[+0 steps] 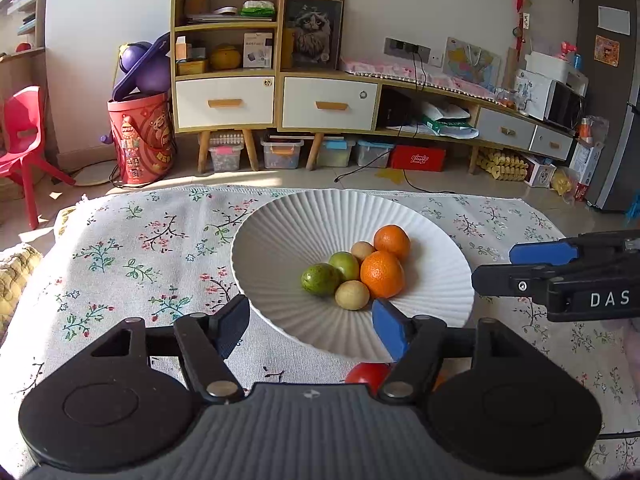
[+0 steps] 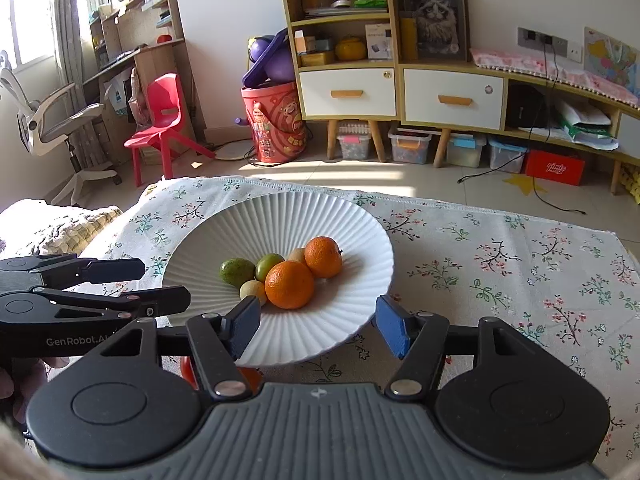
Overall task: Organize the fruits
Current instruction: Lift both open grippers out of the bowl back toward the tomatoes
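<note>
Six fruits are found gathered in the white plate at frame centre, one red fruit is judged outstanding below its rim, and the left gripper and right gripper are held wide apart, empty.

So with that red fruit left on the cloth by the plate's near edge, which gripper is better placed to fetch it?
Either could, but probably the left gripper. Both are open and empty, and the red fruit lies just under its right finger, partly hidden. The right gripper sees it at its left finger.
</note>
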{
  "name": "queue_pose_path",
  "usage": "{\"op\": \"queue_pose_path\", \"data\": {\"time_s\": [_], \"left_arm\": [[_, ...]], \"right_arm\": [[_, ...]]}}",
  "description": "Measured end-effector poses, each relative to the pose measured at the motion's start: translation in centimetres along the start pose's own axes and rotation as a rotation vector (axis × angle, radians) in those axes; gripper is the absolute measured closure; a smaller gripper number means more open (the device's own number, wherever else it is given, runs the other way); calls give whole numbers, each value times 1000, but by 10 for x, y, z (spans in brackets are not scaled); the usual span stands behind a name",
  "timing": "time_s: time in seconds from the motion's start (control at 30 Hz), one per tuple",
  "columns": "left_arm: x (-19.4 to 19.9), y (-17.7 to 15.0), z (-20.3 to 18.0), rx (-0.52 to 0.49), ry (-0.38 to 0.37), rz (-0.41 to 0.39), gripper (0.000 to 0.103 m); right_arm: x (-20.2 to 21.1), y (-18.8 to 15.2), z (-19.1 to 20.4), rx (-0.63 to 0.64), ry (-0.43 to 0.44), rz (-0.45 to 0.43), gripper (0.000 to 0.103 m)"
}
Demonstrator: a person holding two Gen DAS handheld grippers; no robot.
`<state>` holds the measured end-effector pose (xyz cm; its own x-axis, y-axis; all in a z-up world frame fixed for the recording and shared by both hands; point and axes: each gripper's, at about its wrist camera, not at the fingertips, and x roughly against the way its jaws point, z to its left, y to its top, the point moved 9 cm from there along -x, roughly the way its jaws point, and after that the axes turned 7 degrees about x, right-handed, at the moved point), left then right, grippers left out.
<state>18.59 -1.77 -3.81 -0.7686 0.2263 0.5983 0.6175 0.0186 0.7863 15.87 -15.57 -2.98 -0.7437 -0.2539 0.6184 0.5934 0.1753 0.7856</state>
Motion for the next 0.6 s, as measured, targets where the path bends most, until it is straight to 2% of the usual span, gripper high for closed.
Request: {"op": "queue_pose_path", "data": {"time_s": [0.6], "left_arm": [[20,-29,8,-17,-15,31,29]], "right_arm": [[14,-16,8,28,22,2,29]]}}
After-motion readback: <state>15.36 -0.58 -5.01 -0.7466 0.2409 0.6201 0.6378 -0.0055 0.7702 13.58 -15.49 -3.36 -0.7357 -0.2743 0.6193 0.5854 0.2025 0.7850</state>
